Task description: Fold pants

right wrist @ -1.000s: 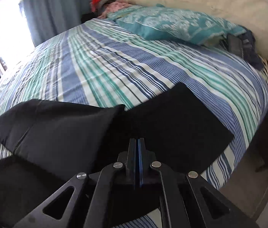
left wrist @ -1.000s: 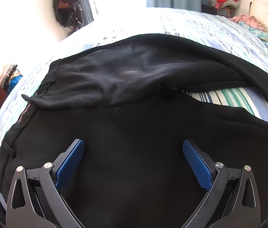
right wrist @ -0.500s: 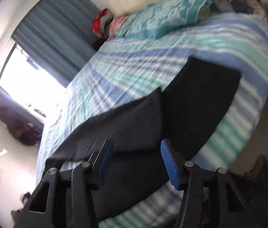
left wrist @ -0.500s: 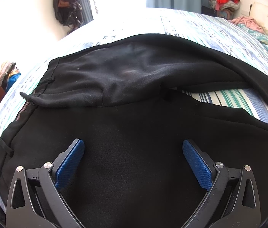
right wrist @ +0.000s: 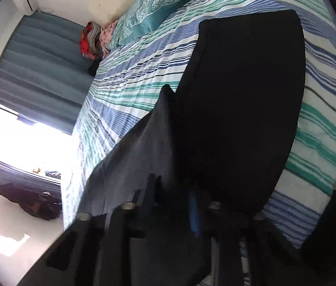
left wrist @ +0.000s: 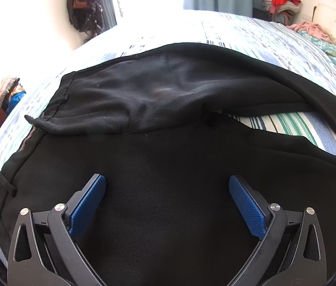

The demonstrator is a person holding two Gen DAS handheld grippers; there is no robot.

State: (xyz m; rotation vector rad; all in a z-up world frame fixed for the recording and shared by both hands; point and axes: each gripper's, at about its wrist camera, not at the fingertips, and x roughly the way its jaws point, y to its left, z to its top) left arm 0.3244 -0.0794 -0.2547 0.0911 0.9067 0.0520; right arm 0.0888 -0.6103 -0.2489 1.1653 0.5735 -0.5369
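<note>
Left wrist view: black pants point(left wrist: 168, 166) lie spread on the striped bed point(left wrist: 239, 38), waistband end at the left, one leg doubled over so a wedge of sheet shows between the layers at the right. Fabric is matte, lightly creased near the crotch seam. Left tongs point(left wrist: 167, 195) hover over the near panel, released, blue pads point(left wrist: 89, 205) wide apart, nothing between them. Right wrist view is rolled sideways and blurred: right tongs point(right wrist: 175, 205) are closing (dark cloth sits right at the tips; grip on it cannot be told). Folded leg end lies flat near the bed's edge. Teal pillow point(right wrist: 158, 4), clothes pile point(right wrist: 91, 40) and curtain point(right wrist: 41, 71) sit beyond, well apart from the pants.
</note>
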